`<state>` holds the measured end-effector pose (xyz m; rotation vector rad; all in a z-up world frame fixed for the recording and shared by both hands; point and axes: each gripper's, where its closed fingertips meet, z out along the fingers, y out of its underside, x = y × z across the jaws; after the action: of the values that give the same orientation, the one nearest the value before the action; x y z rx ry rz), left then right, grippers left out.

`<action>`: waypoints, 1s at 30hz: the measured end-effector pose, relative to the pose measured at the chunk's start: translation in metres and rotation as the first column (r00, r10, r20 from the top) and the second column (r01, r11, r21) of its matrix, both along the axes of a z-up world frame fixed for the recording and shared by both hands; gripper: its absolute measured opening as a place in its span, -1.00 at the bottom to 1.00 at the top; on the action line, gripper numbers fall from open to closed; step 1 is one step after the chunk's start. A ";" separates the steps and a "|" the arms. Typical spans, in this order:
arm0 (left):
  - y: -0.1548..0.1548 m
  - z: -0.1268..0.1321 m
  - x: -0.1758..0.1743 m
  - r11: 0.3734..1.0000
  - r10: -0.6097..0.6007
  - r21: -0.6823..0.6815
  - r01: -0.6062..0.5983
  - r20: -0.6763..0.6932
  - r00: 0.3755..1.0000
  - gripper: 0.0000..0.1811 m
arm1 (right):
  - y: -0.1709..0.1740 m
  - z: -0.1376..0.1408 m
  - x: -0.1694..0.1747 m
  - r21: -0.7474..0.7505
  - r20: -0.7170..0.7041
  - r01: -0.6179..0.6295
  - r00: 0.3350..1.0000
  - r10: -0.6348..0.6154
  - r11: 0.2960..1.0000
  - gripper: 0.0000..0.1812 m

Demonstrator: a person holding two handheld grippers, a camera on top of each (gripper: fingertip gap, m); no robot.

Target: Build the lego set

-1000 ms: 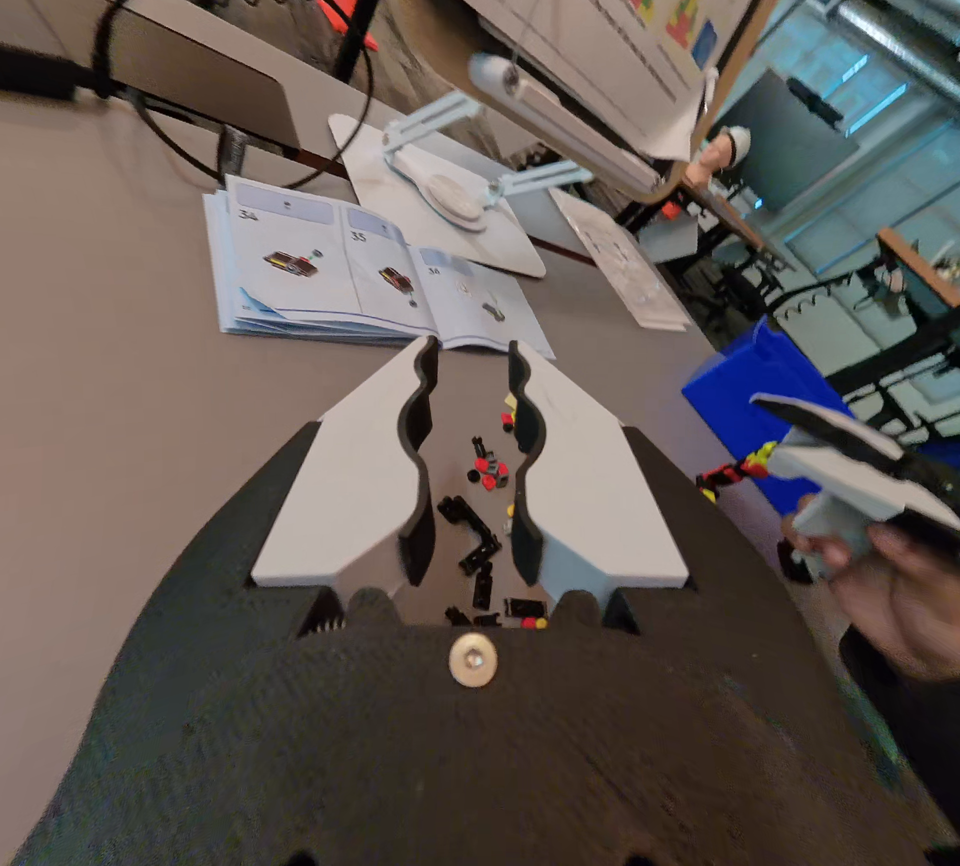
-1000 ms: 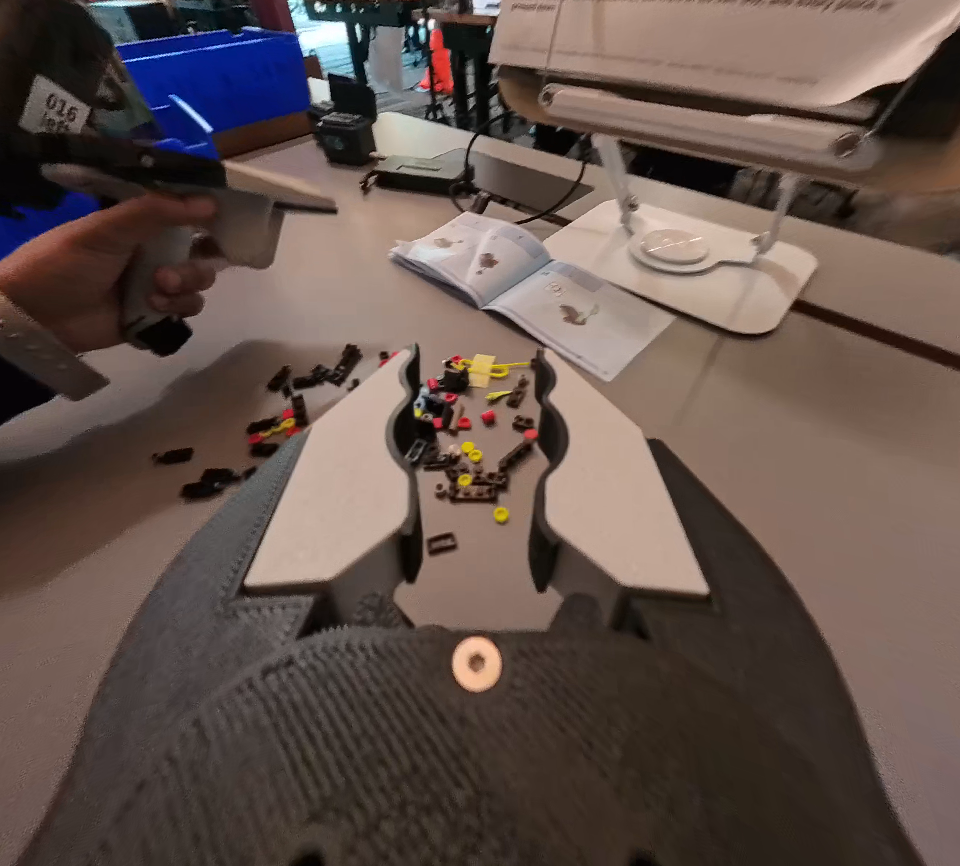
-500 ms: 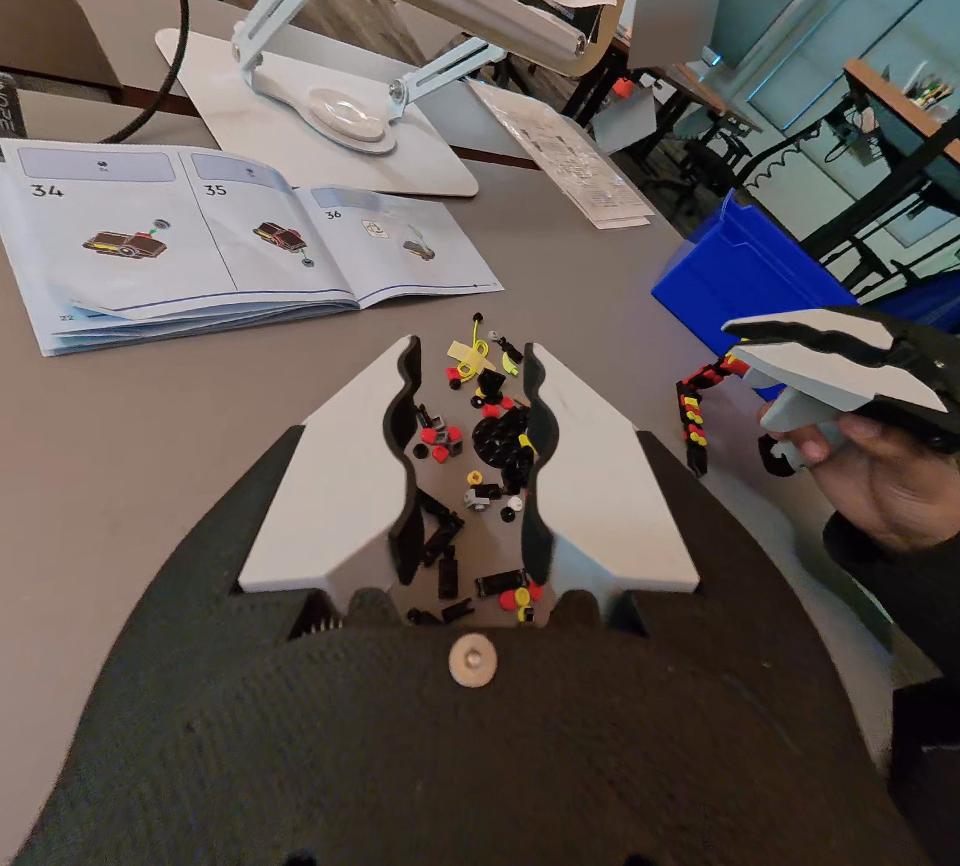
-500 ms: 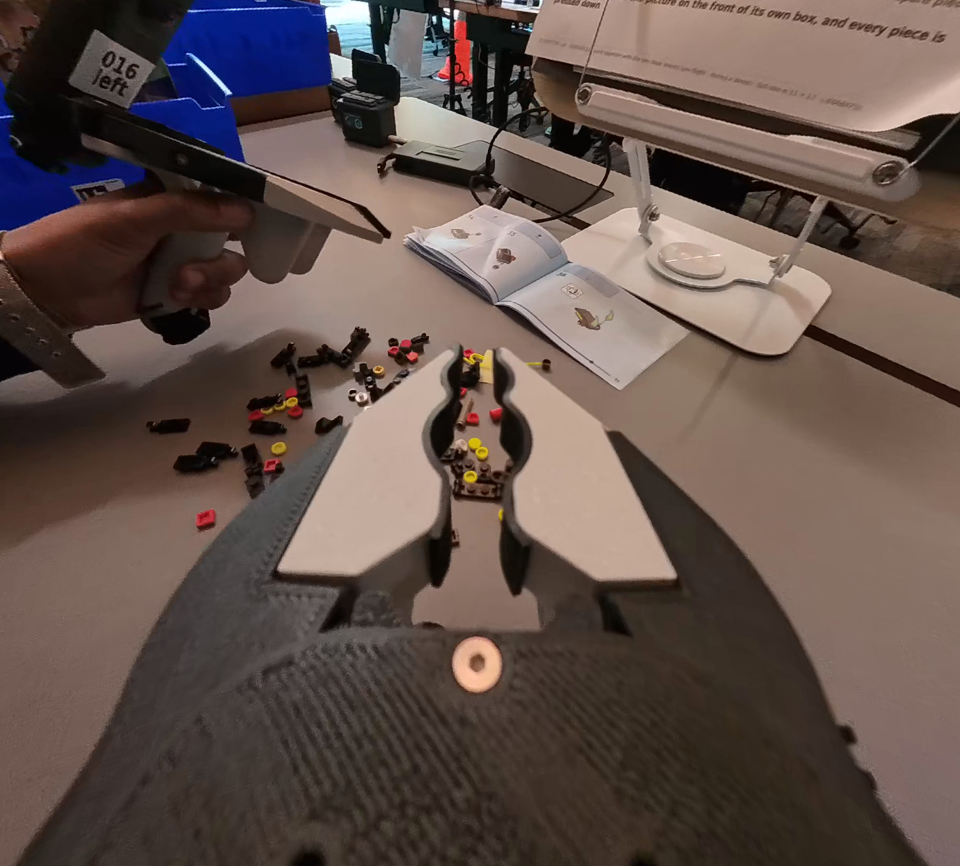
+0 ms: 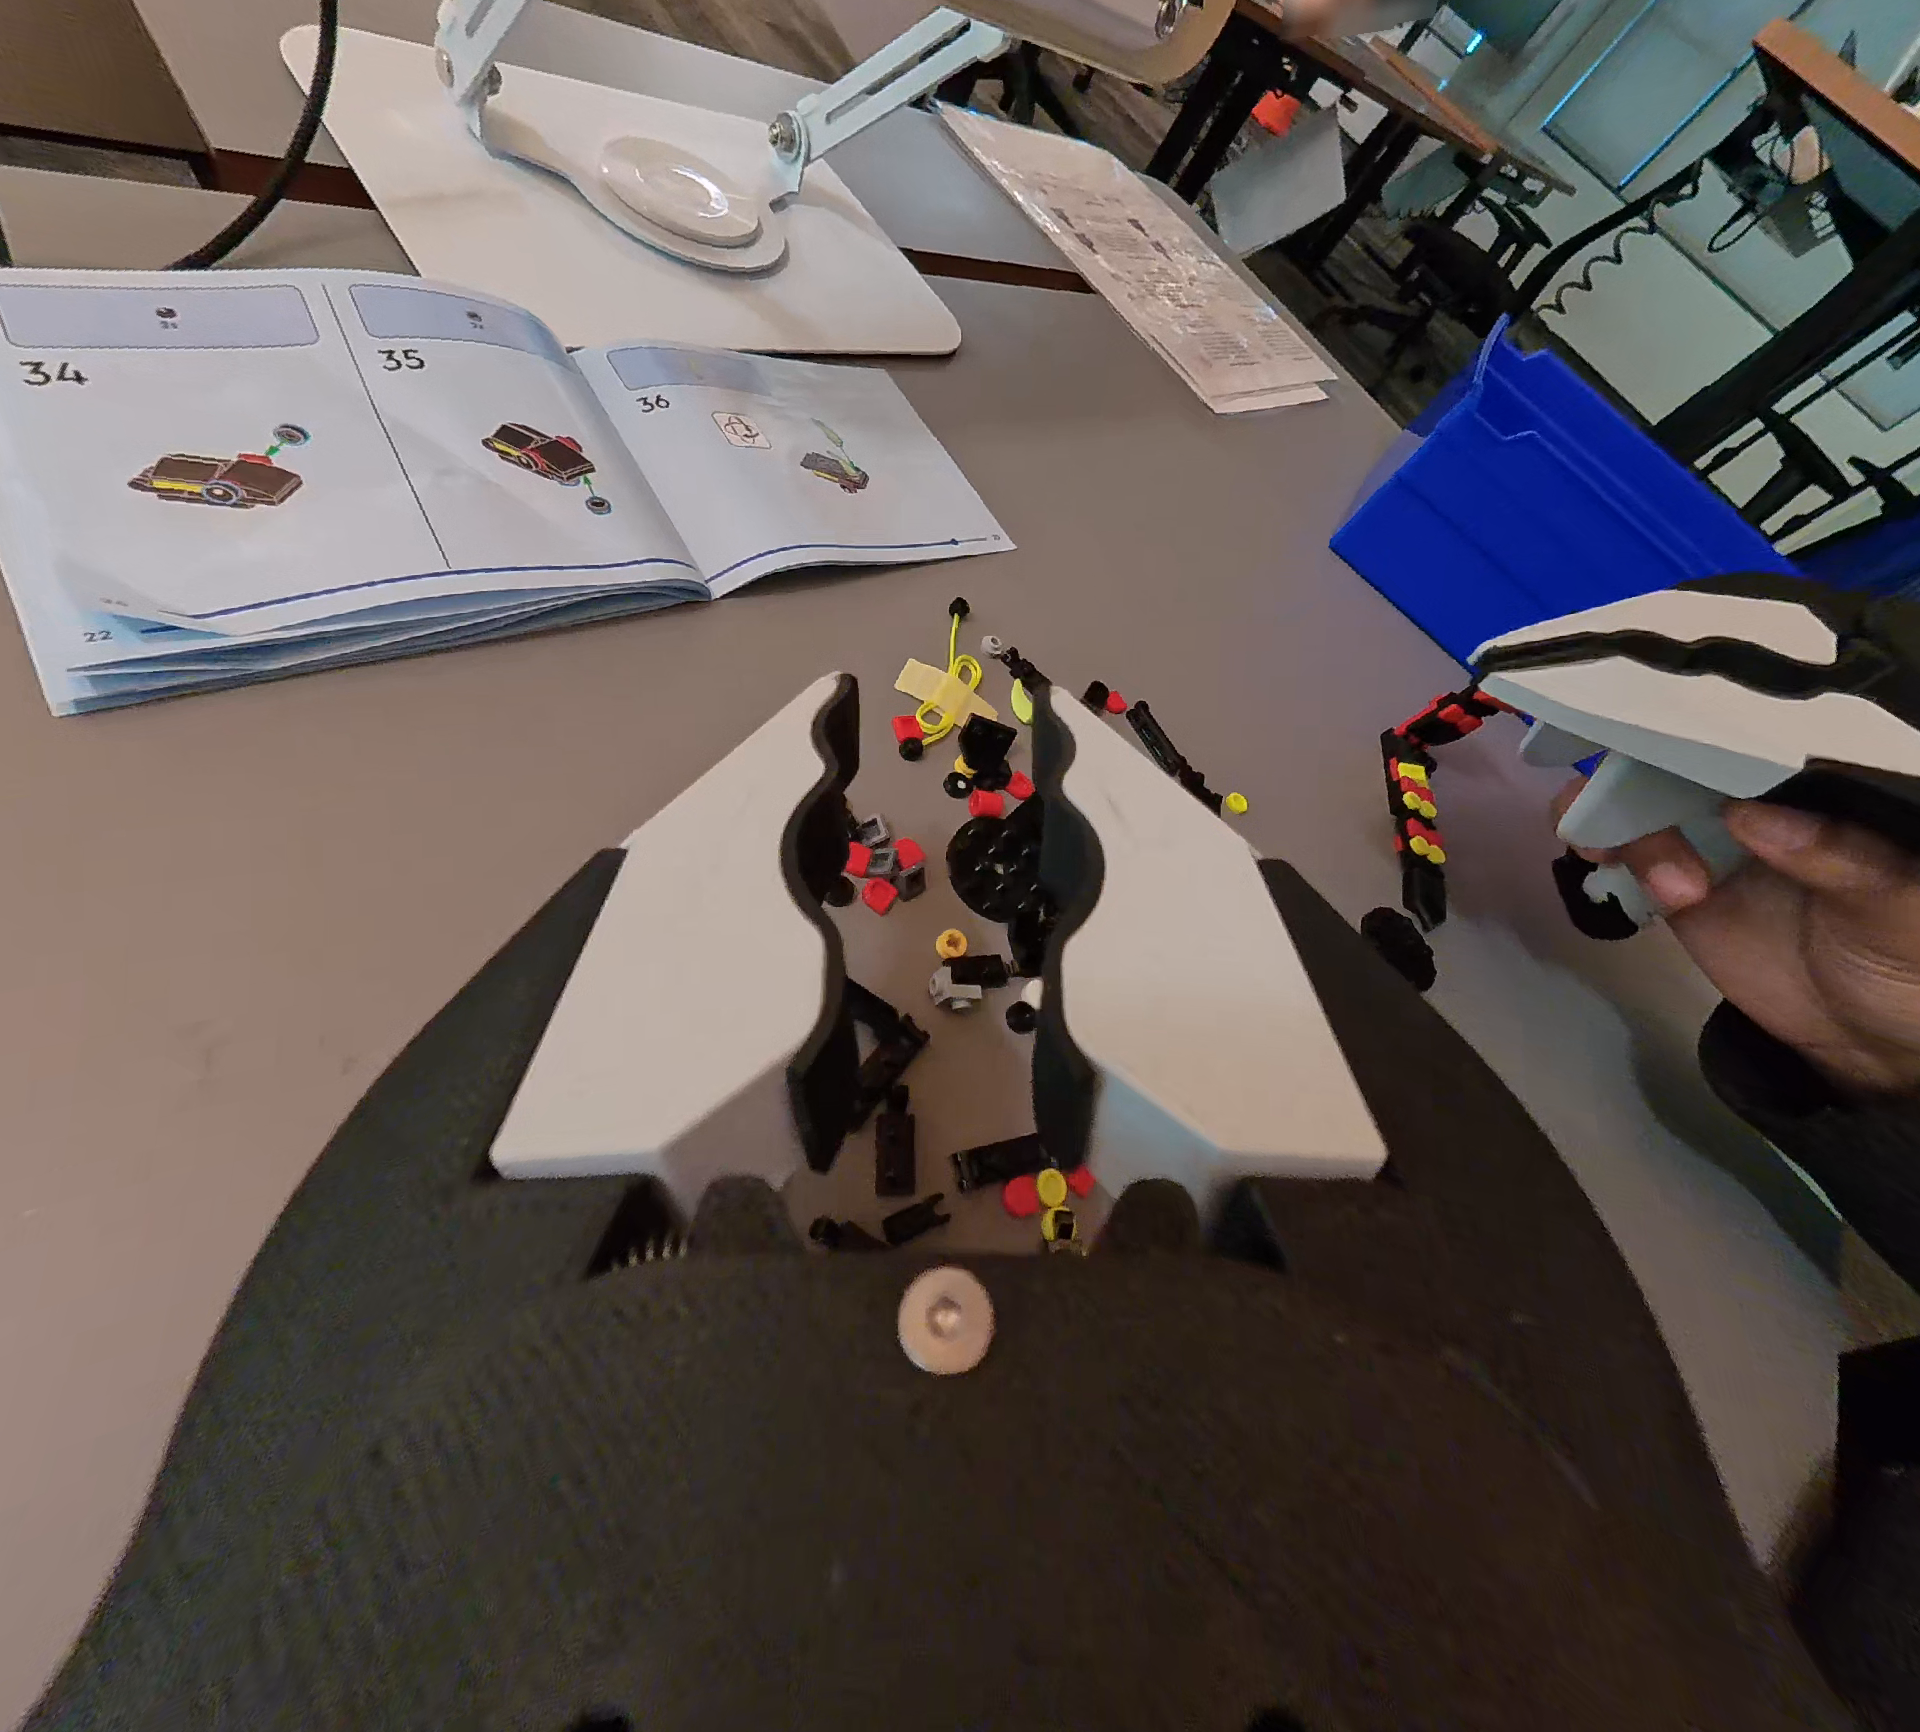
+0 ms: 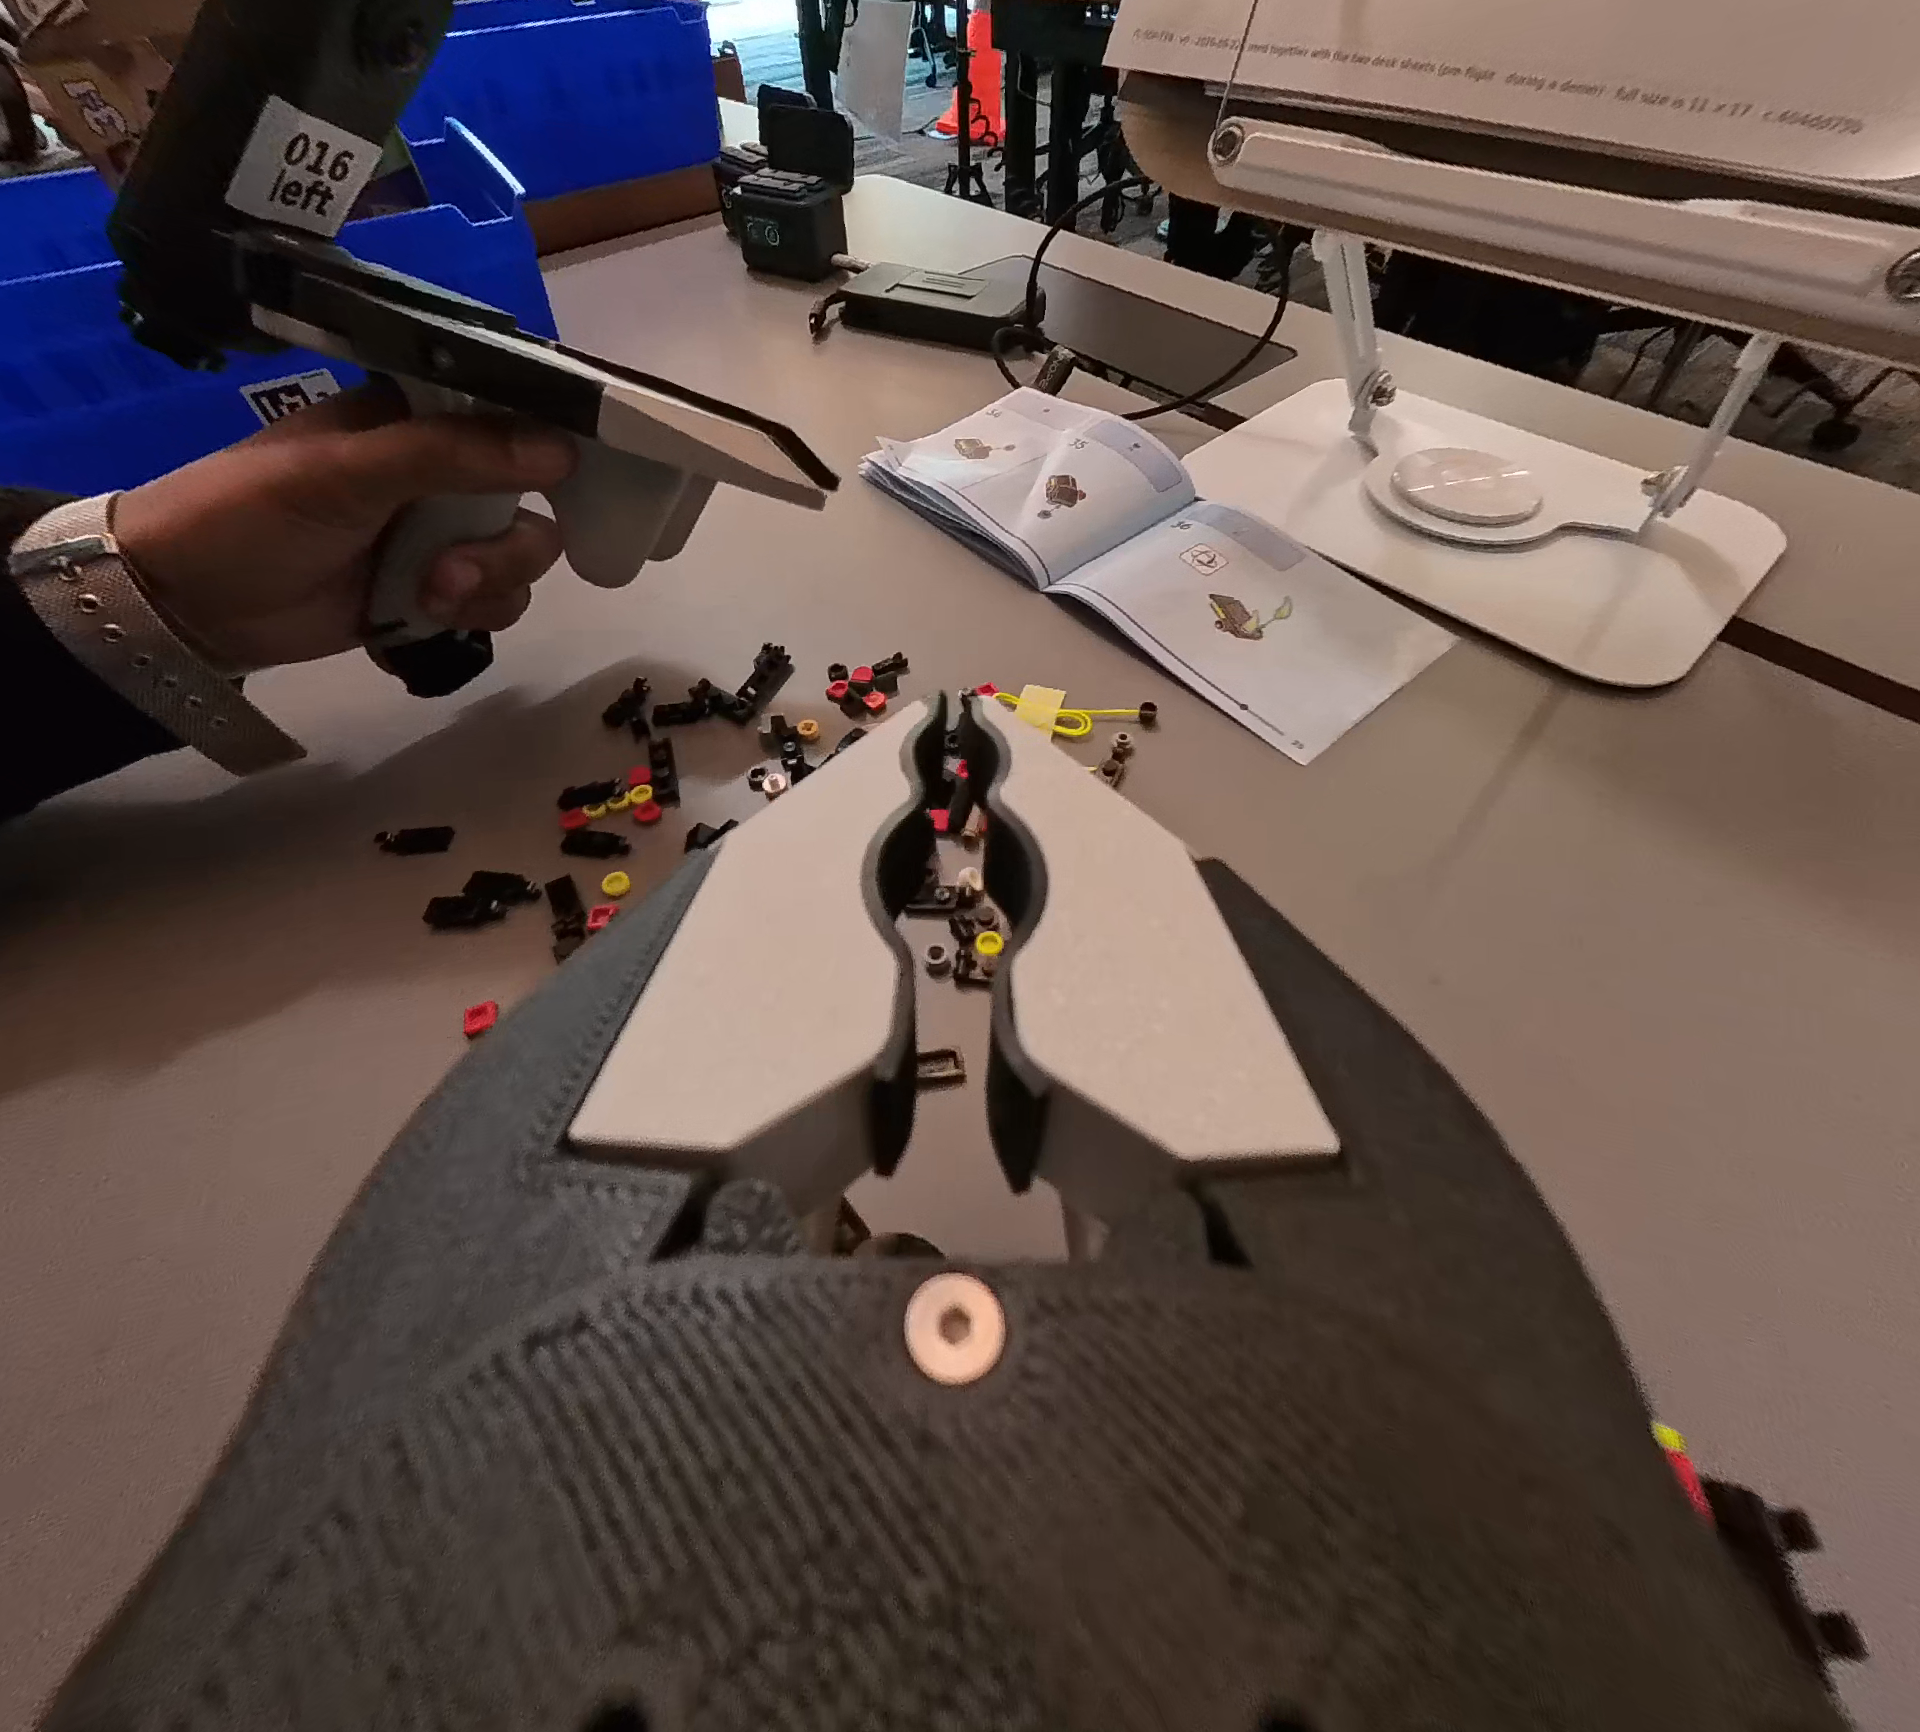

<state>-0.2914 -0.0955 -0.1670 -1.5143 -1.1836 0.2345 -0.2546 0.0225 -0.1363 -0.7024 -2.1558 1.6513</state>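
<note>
Black, red and yellow lego pieces [image 5: 977,861] speckle the plain grey table [image 5: 260,851]. The instruction booklet [image 5: 416,456] is pale blue and white. The bin [image 5: 1538,529] is bright blue. The stand base [image 6: 1507,539] is white, and the cable [image 5: 301,72] black.

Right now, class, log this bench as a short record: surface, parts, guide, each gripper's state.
surface: grey table
parts: loose lego pieces, black, red and yellow, scattered; none gripped
guide: open instruction booklet beyond the pieces
stand: white stand behind the booklet
left gripper: open, above the pieces
right gripper: shut, empty
</note>
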 end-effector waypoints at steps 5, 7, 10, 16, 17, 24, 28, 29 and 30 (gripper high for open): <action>-0.002 0.002 0.000 0.999 0.007 0.031 -0.007 0.006 1.000 -0.66 | -0.001 -0.002 0.000 0.006 0.010 -0.002 1.000 0.002 1.000 -0.98; -0.003 0.002 0.000 0.999 0.010 0.042 -0.010 0.010 1.000 -0.66 | -0.001 -0.002 0.000 -0.001 0.016 -0.003 1.000 0.003 1.000 -0.97; -0.002 0.002 0.000 0.998 0.005 0.062 -0.006 0.022 1.000 -0.66 | -0.002 -0.003 0.001 -0.014 0.035 -0.009 0.999 0.010 1.000 -0.95; -0.002 0.002 0.000 0.996 0.005 0.092 -0.008 0.032 0.999 -0.66 | -0.005 -0.003 0.002 -0.029 0.052 -0.021 0.998 0.023 0.999 -0.93; -0.002 0.002 0.000 0.996 0.009 0.093 -0.012 0.030 1.000 -0.66 | -0.005 -0.003 0.003 -0.027 0.051 -0.023 0.998 0.024 0.999 -0.93; -0.009 0.005 -0.001 0.977 0.080 -0.187 -0.098 -0.102 0.992 -0.67 | -0.008 -0.009 0.005 0.073 -0.011 -0.023 1.000 0.024 0.997 -0.93; 0.024 0.016 0.017 0.981 -0.027 -0.193 -0.005 -0.162 0.986 -1.00 | -0.011 -0.015 0.007 0.130 -0.027 -0.036 0.999 0.039 0.991 -0.91; 0.030 0.020 0.022 0.982 -0.043 -0.190 0.008 -0.178 0.983 -1.00 | -0.011 -0.017 0.007 0.155 -0.041 -0.035 0.998 0.042 0.987 -0.91; 0.035 0.023 0.027 0.983 -0.052 -0.186 0.016 -0.193 0.980 -1.00 | -0.011 -0.018 0.007 0.183 -0.061 -0.030 0.997 0.042 0.983 -0.91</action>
<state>-0.2647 -0.0604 -0.1437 -1.6286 -0.9986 0.4707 -0.2479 0.0113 -0.1542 -0.5523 -2.2494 1.4493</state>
